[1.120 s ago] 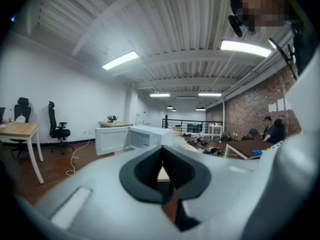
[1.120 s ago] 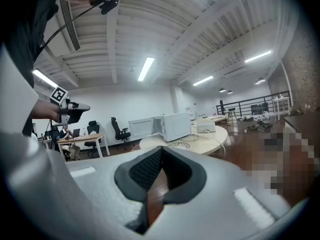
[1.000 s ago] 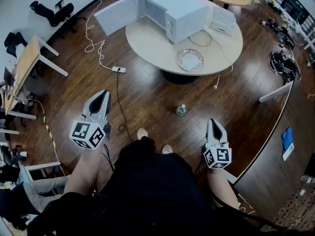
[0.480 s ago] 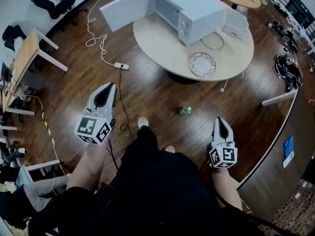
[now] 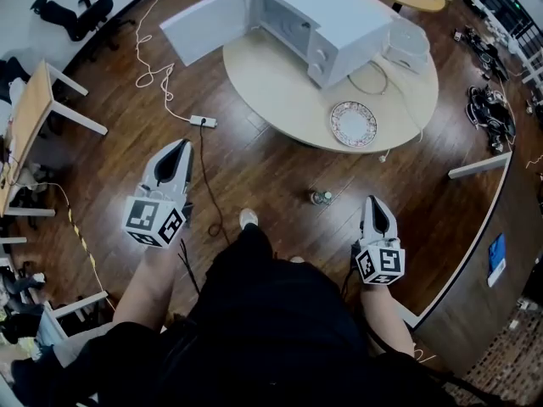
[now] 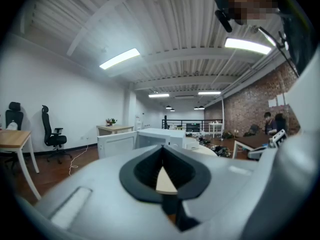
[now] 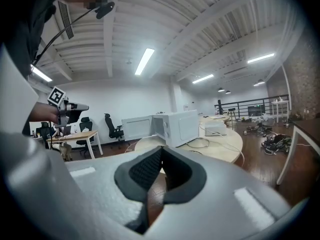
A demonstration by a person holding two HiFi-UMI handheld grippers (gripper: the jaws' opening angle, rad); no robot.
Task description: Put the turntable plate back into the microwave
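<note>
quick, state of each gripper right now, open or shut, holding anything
left gripper: shut, holding nothing
right gripper: shut, holding nothing

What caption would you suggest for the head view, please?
Left gripper and right gripper shut and empty, the person faces a round table where the plate lies outside the open microwave.

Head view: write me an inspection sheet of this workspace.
Surface: round table, mostly bare.
Job's things: microwave on table, door open; plate on table, outside the microwave.
Clutter: white box beside microwave; bottle on floor.
Grippers: left claw and right claw both shut, empty, short of the table.
Cables: white cord and power strip on floor; cable loop on table.
Surroundings: desk, office chair.
</note>
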